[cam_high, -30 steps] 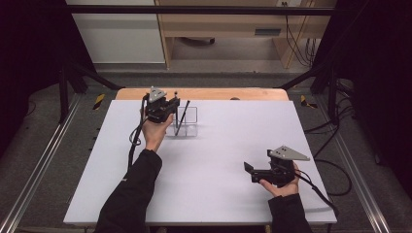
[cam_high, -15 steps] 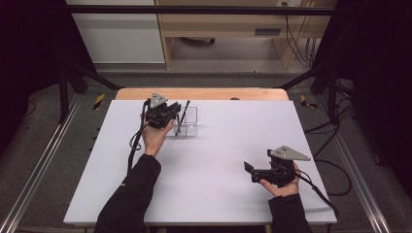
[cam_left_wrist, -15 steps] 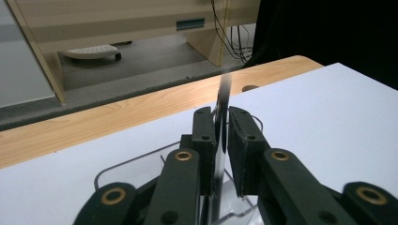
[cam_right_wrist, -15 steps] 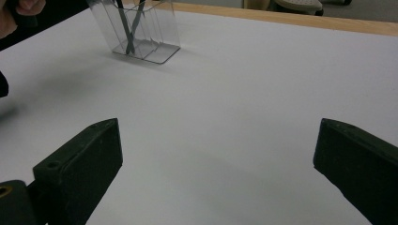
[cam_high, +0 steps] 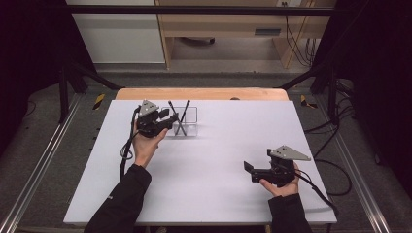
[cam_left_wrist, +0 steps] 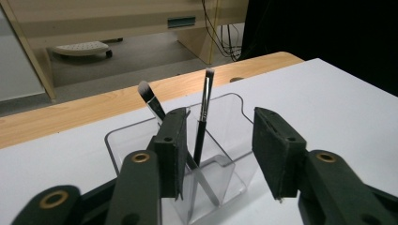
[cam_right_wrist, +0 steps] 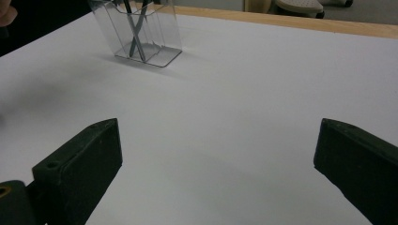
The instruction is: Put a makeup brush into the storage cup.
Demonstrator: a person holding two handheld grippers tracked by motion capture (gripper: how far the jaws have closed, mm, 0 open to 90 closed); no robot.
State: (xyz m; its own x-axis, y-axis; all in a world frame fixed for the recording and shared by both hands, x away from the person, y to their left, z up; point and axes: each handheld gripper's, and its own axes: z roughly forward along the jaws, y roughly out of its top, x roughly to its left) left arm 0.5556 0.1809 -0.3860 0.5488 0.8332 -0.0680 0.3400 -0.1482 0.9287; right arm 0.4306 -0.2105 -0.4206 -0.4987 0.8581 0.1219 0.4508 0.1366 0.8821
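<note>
Two makeup brushes [cam_left_wrist: 202, 117] stood crossed in a clear holder [cam_high: 186, 121] at the far left of the white worktop [cam_high: 218, 160]. The left gripper [cam_high: 167, 120] was just beside the holder's left side; its jaws had just been opening and stood apart, pressing on nothing, with the brushes and holder beyond them. The right gripper [cam_high: 248, 171], well apart at the near right, hung over bare worktop with its jaws wide apart and nothing between them.

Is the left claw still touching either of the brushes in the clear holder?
Apart. The left gripper view shows the left claw open, jaws just widened, with the two brushes standing free in the clear holder beyond them.
</note>
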